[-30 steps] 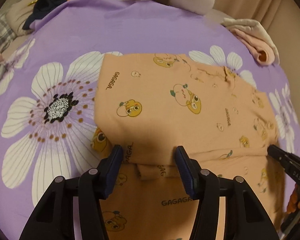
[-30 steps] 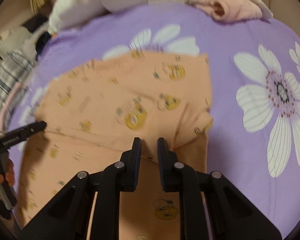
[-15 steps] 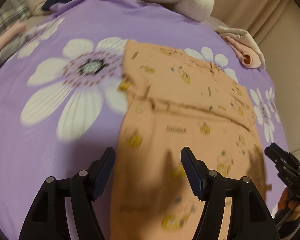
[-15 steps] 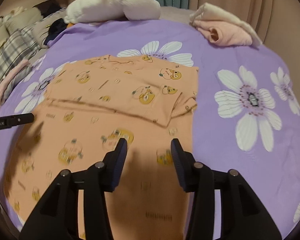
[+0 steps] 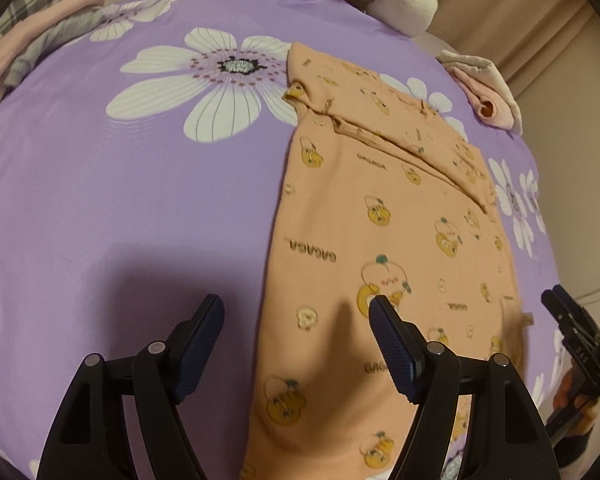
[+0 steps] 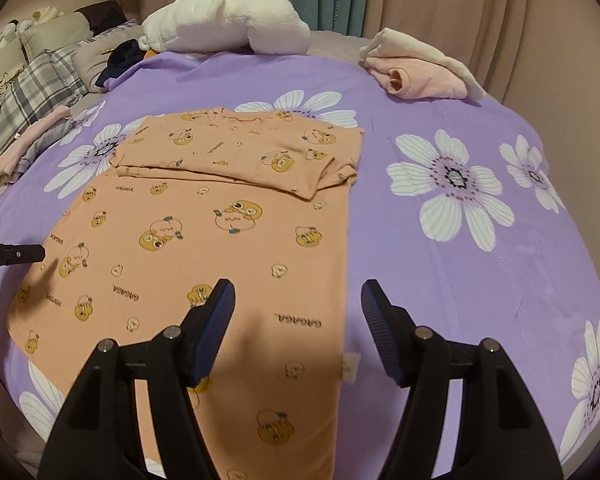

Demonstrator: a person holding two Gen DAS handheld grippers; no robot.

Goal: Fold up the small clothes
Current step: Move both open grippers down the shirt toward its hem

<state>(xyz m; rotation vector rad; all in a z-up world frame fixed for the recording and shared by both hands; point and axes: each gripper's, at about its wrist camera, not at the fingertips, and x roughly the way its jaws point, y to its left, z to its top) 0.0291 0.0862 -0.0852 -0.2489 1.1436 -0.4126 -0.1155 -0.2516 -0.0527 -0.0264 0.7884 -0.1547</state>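
The left hand-held gripper (image 5: 296, 312), at the bottom of its own view, has two matte black skeletal arms with triangular cut-outs, round silver pivot screws and dark blue ribbed pads (image 5: 392, 350). The right hand-held gripper (image 6: 296, 300), at the bottom of its own view, is built the same: black arms, silver screws, blue ribbed pads (image 6: 214, 330). At the left view's lower right edge the right unit's black body bears small pale lettering.
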